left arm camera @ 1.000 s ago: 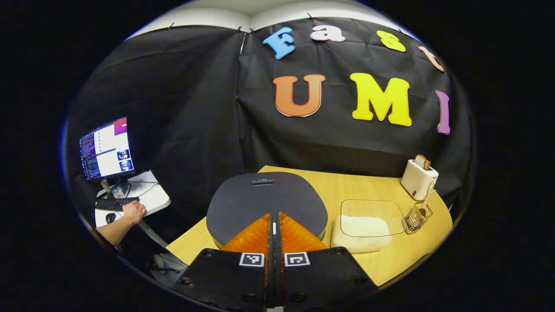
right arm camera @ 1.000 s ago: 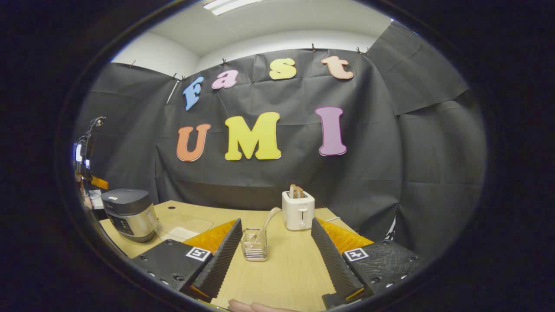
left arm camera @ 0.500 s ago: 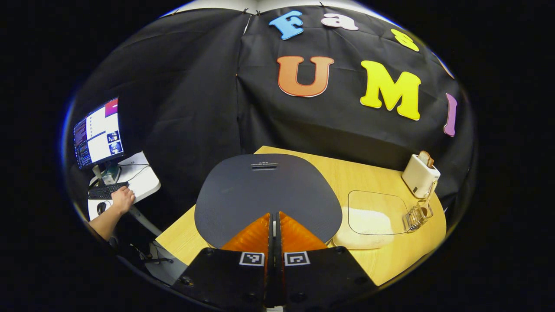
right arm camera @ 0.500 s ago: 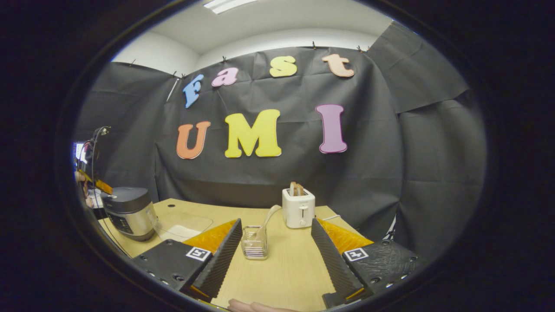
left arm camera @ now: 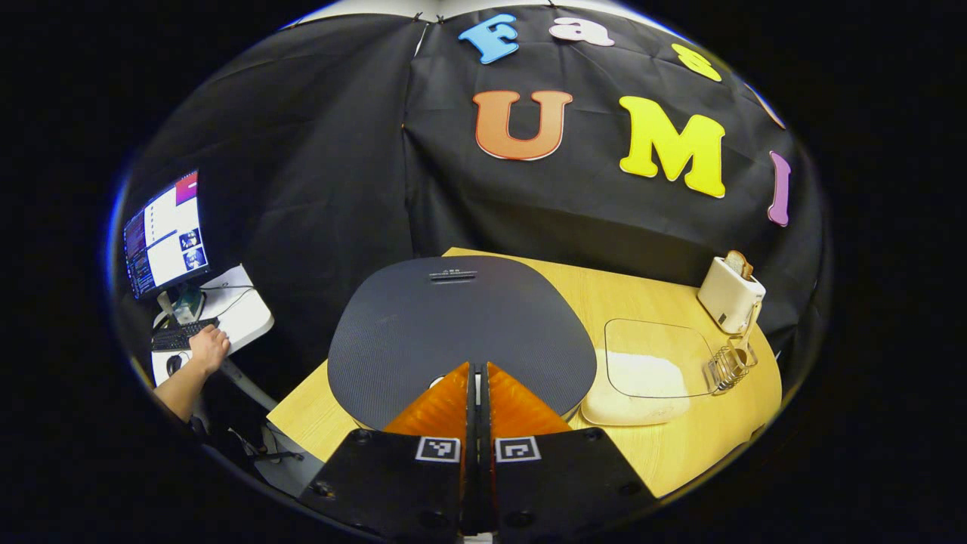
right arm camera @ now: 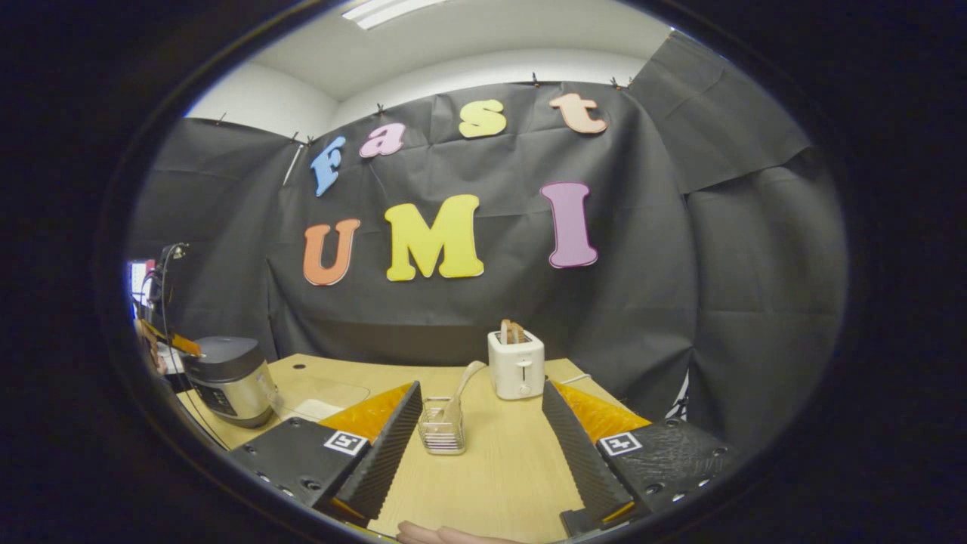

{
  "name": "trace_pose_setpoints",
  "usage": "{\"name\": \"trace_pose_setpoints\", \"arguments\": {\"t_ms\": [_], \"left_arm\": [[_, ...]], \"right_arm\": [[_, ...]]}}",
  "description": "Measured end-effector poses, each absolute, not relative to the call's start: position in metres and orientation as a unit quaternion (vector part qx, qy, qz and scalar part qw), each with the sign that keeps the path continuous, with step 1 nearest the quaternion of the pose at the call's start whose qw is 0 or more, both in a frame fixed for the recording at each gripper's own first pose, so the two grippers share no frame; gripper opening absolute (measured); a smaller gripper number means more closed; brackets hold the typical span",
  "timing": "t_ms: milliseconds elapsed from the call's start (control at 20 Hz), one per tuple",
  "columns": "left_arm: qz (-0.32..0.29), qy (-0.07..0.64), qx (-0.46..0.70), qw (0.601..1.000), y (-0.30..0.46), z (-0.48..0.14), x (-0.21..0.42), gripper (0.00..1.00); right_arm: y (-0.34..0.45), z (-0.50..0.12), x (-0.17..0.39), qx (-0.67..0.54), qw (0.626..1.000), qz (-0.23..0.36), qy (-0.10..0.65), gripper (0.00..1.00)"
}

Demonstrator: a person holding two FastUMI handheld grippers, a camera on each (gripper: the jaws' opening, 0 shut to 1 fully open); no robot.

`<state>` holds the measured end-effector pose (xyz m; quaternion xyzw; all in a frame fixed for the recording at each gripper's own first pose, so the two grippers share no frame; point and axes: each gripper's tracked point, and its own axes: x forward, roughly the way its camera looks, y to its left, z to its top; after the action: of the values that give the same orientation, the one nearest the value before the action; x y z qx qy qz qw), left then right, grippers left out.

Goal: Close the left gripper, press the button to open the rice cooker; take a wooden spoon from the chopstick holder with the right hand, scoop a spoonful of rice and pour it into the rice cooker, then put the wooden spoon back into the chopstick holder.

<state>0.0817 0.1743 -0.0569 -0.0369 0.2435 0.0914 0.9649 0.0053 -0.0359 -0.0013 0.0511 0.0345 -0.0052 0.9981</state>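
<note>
— So, why do I have the left gripper (left arm camera: pixel 476 378) sitting right over the dark grey, round-lidded rice cooker (left arm camera: pixel 461 325)?

— Because I drew its fingers together with nothing between them, so they make one blunt tip for the release button. They hang low over the lid's near edge; a pale spot shows just at the tips, probably that button, though I cannot be sure. The lid is down, so the press isn't done, I'd say.

— And the clear, shallow tray of white rice (left arm camera: pixel 642 370)?

— Just beside the cooker, a short carry for scooping.

— The right gripper (right arm camera: pixel 483 438)?

— Fingers spread wide, empty, aimed at the small wire chopstick holder (right arm camera: pixel 442 431) by the white toaster (right arm camera: pixel 516 365). The pale wooden spoon (right arm camera: pixel 462 385) leans in it, handle up, easy to pinch.
</note>
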Motion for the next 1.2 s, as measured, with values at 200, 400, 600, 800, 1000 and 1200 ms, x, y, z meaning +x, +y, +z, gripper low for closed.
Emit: {"name": "trace_pose_setpoints", "arguments": {"t_ms": [200,400,600,800,1000,1200], "left_arm": [[0.102,0.240,-0.023,0.965,0.176,-0.054,0.082,0.03],[0.121,0.202,0.005,0.972,0.178,-0.033,0.087,0.03],[0.159,0.108,0.029,0.981,0.184,0.026,0.085,0.03],[0.191,0.037,0.051,0.980,0.190,0.065,0.074,0.27],[0.165,0.018,0.035,0.986,0.165,0.053,0.064,0.82],[0.118,0.011,0.030,0.992,0.133,0.033,0.051,0.87]], "right_arm": [[-0.043,-0.001,0.006,0.059,0.998,-0.011,0.037,0.95],[-0.050,-0.014,0.011,0.065,0.996,-0.023,0.059,0.95],[-0.043,-0.029,0.018,0.066,0.994,-0.014,0.089,0.95],[-0.040,-0.033,0.025,0.057,0.994,-0.012,0.090,0.95],[-0.032,-0.050,0.042,0.053,0.993,-0.001,0.103,0.96],[-0.028,-0.075,0.075,0.038,0.991,-0.004,0.128,0.96]]}}
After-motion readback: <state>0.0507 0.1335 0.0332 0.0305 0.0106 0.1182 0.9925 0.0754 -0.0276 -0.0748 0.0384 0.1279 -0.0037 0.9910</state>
